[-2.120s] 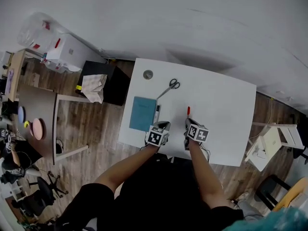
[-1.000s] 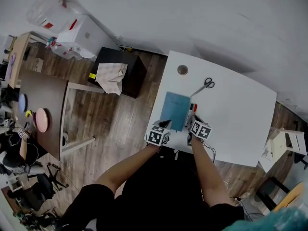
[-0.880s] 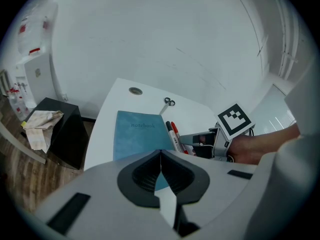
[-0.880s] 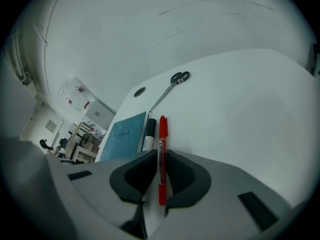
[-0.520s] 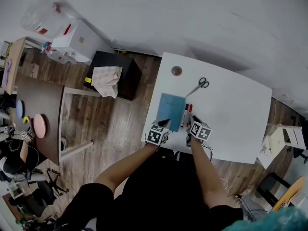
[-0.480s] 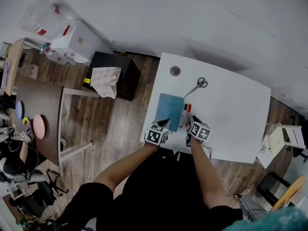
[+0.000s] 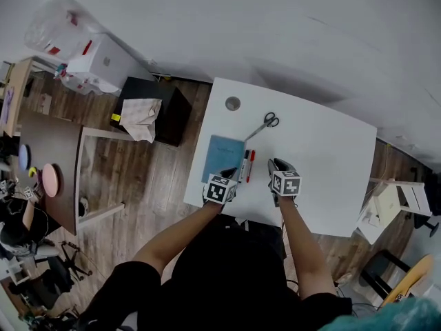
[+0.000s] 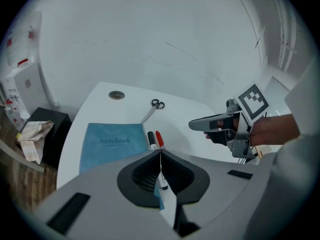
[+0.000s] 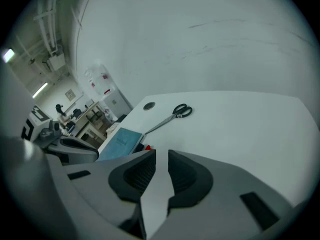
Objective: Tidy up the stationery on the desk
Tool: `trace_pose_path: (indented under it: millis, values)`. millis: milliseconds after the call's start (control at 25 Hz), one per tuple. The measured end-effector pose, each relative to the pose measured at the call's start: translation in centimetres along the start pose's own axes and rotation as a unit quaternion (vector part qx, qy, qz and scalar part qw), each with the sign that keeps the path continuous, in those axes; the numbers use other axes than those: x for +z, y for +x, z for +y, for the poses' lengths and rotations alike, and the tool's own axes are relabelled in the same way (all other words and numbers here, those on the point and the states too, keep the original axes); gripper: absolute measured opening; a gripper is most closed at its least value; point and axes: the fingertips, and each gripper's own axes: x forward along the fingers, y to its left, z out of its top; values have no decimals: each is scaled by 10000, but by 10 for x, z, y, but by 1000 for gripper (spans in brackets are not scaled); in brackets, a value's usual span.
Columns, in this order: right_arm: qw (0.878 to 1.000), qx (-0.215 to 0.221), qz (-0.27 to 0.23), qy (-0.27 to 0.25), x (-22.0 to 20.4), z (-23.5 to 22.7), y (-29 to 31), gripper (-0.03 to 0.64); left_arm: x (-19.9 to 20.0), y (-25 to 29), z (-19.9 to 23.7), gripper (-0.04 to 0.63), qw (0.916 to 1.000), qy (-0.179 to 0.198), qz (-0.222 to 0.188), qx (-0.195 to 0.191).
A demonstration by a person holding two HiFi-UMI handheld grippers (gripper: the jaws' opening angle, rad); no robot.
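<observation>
On the white desk (image 7: 324,157) lies a blue notebook (image 7: 222,158). A black marker (image 7: 242,165) and a red marker (image 7: 250,165) lie side by side just right of it. Scissors (image 7: 262,125) rest farther back, near a round grommet (image 7: 233,104). My left gripper (image 7: 229,175) hovers at the notebook's near edge, shut and empty; its view shows the notebook (image 8: 111,144) and both markers (image 8: 155,138) just ahead. My right gripper (image 7: 278,164) is right of the markers, jaws slightly open with nothing between them (image 9: 161,156). The scissors (image 9: 172,115) lie ahead of it.
A dark cabinet (image 7: 148,112) with a cloth on it stands left of the desk. Farther left are a wooden table (image 7: 48,164) and a white box (image 7: 96,64). A white stool (image 7: 389,202) stands right of the desk. Wood floor surrounds it.
The red marker, earlier alone in front of my right gripper, now lies beside the black marker. My right gripper has let it go and drawn away to the right.
</observation>
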Motion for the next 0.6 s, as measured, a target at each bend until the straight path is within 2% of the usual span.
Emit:
trace_pose_path:
  millis: [120,280,320,480,600]
  values:
    - [9998,79,51,-202,6,-9,-2,80,15,11,-3,14,9999,90,-86,66]
    - [9992,232,-30,327,1,-18,-8,80,56,28,-2,15,9934,1071,-117,390]
    - [9984,277,-67,481,-2,-18,-10,80,65,34,-3,15,9923,1176,-56,374]
    - [9969,301,-95,723,-16,-28,-20,80,99,61,0,17,9949,978,140,207]
    - [9970,348,-59,695,-22,-38,-26,80,118,80,3,24,9933,1085,308,257]
